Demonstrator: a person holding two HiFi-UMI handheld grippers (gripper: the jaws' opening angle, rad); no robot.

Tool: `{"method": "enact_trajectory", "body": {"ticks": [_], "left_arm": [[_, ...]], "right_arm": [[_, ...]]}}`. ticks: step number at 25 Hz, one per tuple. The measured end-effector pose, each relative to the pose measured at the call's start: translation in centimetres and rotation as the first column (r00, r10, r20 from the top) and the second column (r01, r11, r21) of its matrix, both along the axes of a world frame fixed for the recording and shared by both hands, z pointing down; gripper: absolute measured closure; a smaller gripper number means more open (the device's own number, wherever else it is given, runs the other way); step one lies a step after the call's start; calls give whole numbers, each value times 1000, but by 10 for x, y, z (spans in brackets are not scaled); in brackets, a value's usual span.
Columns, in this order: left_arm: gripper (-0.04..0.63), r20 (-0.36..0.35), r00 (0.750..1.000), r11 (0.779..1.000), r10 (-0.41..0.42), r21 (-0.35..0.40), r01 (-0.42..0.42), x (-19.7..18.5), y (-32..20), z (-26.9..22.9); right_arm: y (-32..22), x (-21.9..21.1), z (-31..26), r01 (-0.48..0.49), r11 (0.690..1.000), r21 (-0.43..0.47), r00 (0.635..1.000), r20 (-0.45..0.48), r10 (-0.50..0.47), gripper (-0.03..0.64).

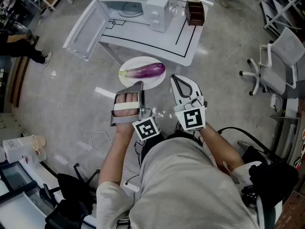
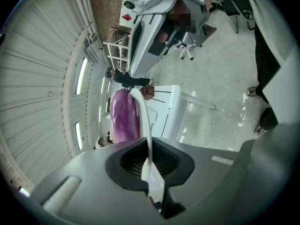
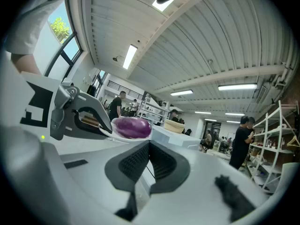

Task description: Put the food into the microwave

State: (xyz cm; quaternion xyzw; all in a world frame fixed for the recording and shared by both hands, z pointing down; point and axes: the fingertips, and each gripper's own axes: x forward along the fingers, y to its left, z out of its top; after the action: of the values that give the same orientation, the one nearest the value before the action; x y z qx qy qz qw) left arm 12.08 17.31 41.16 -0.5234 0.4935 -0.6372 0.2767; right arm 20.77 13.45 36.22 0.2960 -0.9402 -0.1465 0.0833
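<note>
A person stands on the concrete floor facing a white table point(image 1: 157, 39) with a white microwave point(image 1: 143, 6) at its far end, the oven's door point(image 1: 86, 30) swung wide open past the table's left edge. A grey office chair point(image 1: 281, 63) sits well apart to the right. The food is not yet in the oven: a purple eggplant point(image 1: 144, 71) lies lengthwise on a round white plate point(image 1: 128, 78), pale stem end to the left, and the plate is held up in the air before the table's near edge. The left gripper point(image 1: 138, 86) carries it alone, jaws clamped on the plate's near rim; its own view shows the thin white plate point(image 2: 143, 121) running edge-on between the pads of the left gripper point(image 2: 149, 158), the eggplant point(image 2: 123, 116) lying just beyond. The right gripper point(image 1: 177, 82) is just beside the plate's right edge, its jaws pressed together with nothing between them, as the right gripper point(image 3: 149, 161) shows in its own view, where the eggplant point(image 3: 132, 127) sits ahead. A small brown box point(image 1: 195, 12) stands on the table just right of the microwave
</note>
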Motion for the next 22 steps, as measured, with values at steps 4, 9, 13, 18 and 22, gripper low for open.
{"method": "enact_trajectory", "body": {"ticks": [4, 9, 13, 18, 22], "left_arm": [[566, 13, 1000, 1000, 2, 12, -2, 6, -1, -4], [566, 19, 1000, 1000, -10, -8, 11, 12, -4, 0], [566, 24, 1000, 1000, -12, -21, 12, 21, -5, 3], [566, 33, 999, 1000, -23, -13, 24, 37, -13, 1], [566, 82, 996, 999, -46, -11, 47, 46, -18, 1]], "right_arm": [[-3, 9, 2, -26, 1000, -7, 1000, -5, 26, 606], [-6, 18, 9, -16, 1000, -6, 1000, -15, 16, 606], [-2, 27, 16, -4, 1000, -24, 1000, -14, 4, 606], [-6, 43, 15, 18, 1000, -15, 1000, -13, -18, 606], [-12, 57, 14, 40, 999, -13, 999, -18, -40, 606]]}}
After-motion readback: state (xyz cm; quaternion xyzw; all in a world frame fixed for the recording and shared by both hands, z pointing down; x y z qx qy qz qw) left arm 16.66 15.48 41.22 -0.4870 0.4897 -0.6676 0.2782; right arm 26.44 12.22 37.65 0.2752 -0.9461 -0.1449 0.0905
